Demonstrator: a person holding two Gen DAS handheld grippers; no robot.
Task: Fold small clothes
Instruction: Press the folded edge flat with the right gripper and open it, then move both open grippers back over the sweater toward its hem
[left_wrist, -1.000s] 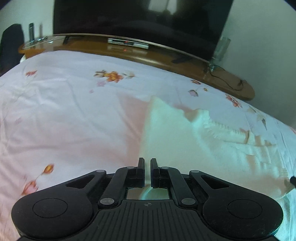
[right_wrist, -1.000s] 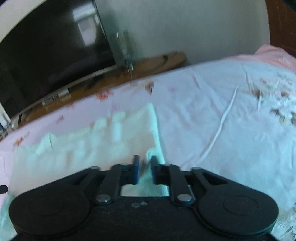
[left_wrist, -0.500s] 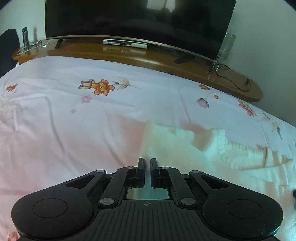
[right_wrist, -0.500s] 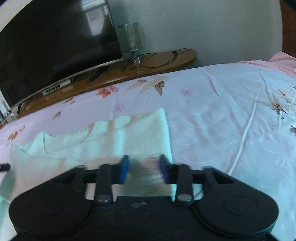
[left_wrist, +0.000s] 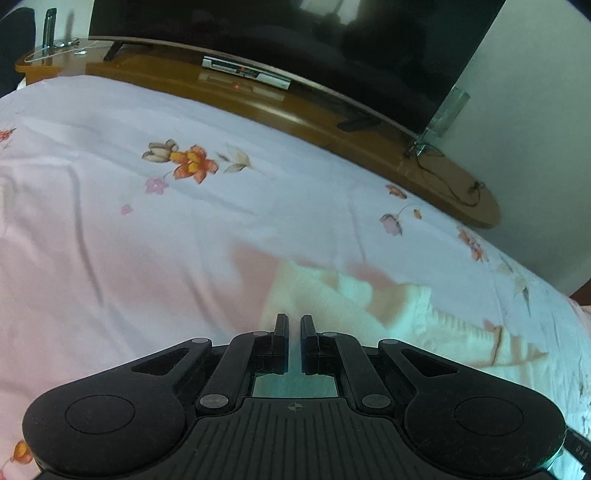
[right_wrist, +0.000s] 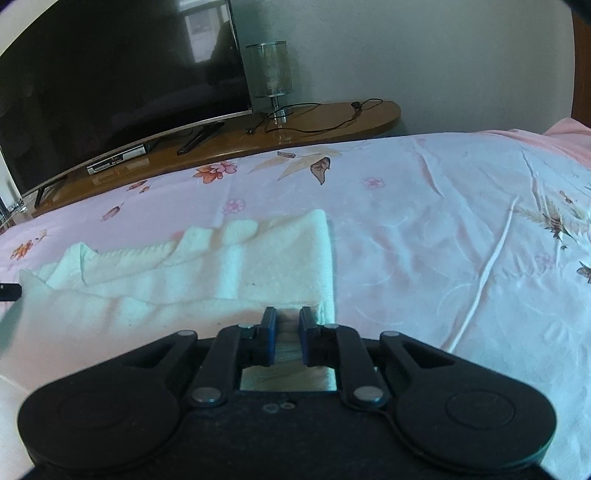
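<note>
A pale mint knitted garment (right_wrist: 207, 280) lies spread on the pink floral bedsheet (left_wrist: 147, 229), its far edge rumpled. In the right wrist view my right gripper (right_wrist: 287, 317) sits at the garment's near right corner, its blue pads pressed on a fold of cloth. In the left wrist view the garment (left_wrist: 369, 306) runs off to the right. My left gripper (left_wrist: 294, 325) is at its near left corner, jaws nearly touching with thin pale cloth between them. A black tip of the left gripper (right_wrist: 9, 291) shows at the garment's left end.
A wooden TV stand (right_wrist: 332, 118) runs along the bed's far side. It holds a large dark television (right_wrist: 110, 81), a set-top box (left_wrist: 243, 72), a glass lamp (right_wrist: 271, 70) and a black cable (right_wrist: 325, 118). Bare sheet stretches to the right (right_wrist: 461, 240).
The right jaws stood wide apart half a second ago and are now closed on the garment's corner. In both views the garment sits lower and flatter. The left jaws stayed shut.
</note>
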